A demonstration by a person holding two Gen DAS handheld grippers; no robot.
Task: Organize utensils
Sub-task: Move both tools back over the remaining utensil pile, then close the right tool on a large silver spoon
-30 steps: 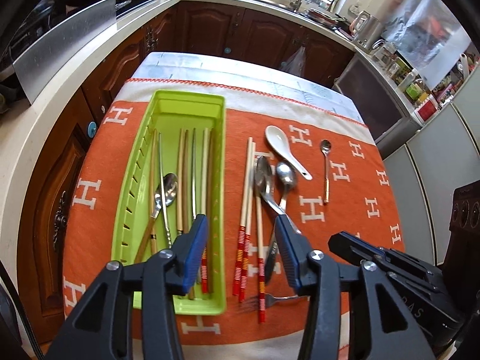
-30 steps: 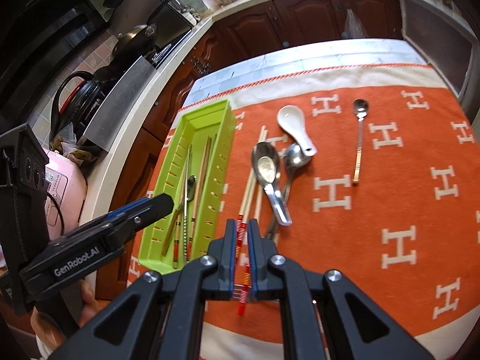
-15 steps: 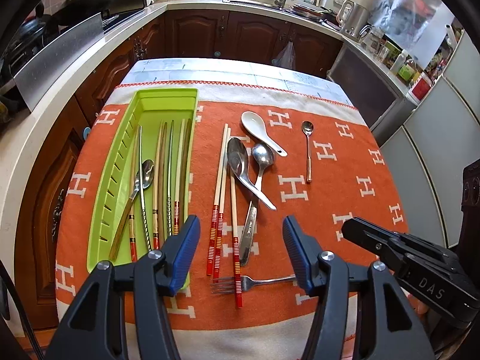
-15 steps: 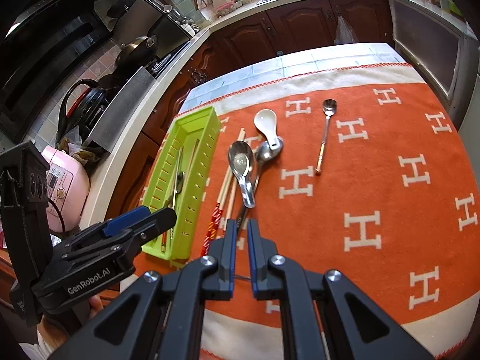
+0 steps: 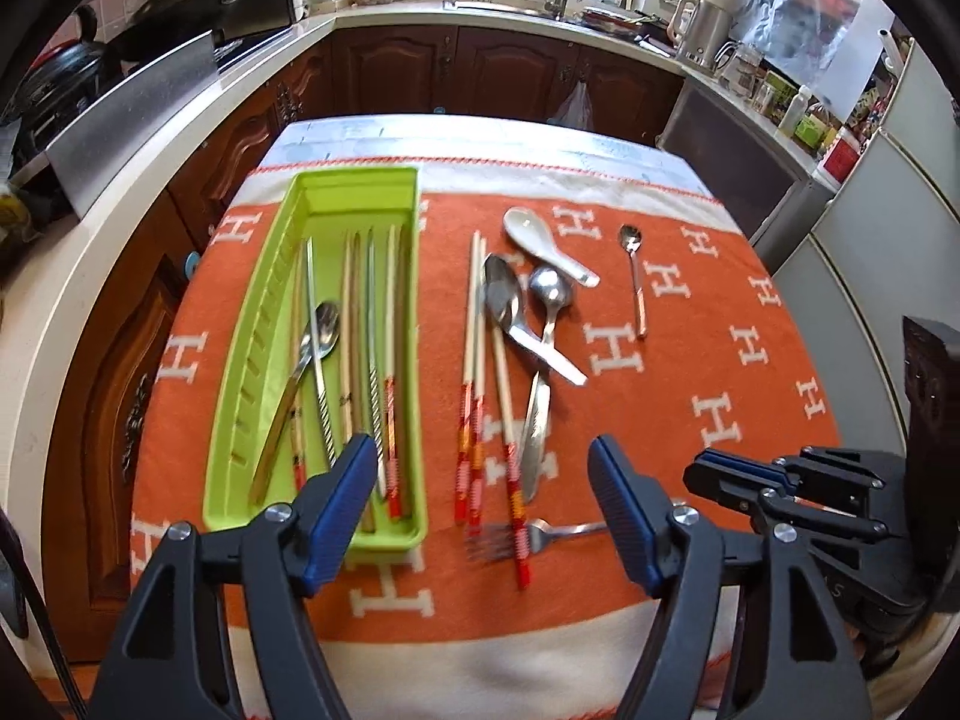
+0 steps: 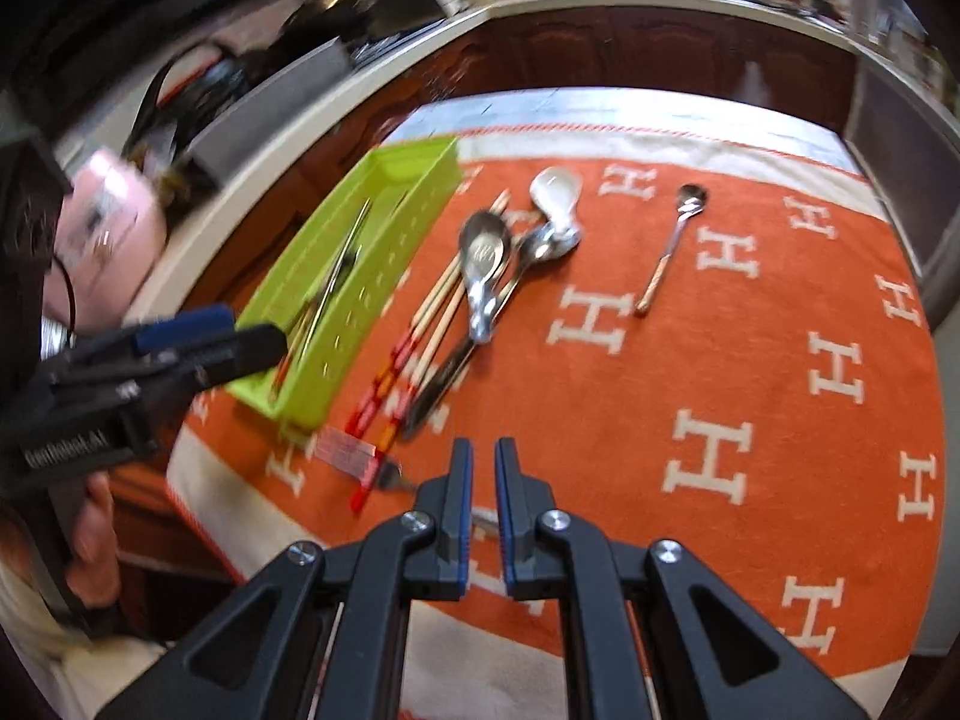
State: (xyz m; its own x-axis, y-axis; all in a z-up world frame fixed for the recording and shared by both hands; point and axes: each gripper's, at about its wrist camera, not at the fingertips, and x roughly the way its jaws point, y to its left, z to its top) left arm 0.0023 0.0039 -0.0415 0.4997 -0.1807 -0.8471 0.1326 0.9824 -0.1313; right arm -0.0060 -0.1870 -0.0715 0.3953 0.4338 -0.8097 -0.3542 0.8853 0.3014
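Left wrist view: the left gripper hung spread wide and empty above the orange H-patterned cloth; the long lime-green plastic tray of utensils lay left, 3 loose red-banded chopsticks right of it

Right wrist view: the right gripper was nearly clenched, holding nothing, near a steel fork

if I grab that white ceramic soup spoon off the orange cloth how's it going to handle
The white ceramic soup spoon looks glazed and glossy, so it may be slippery between tongs. It appears rigid and, if ceramic, probably breaks if dropped. Its handle end lies against a metal spoon, so lifting it may nudge that neighbour. Its short thick handle probably gives the best grip.
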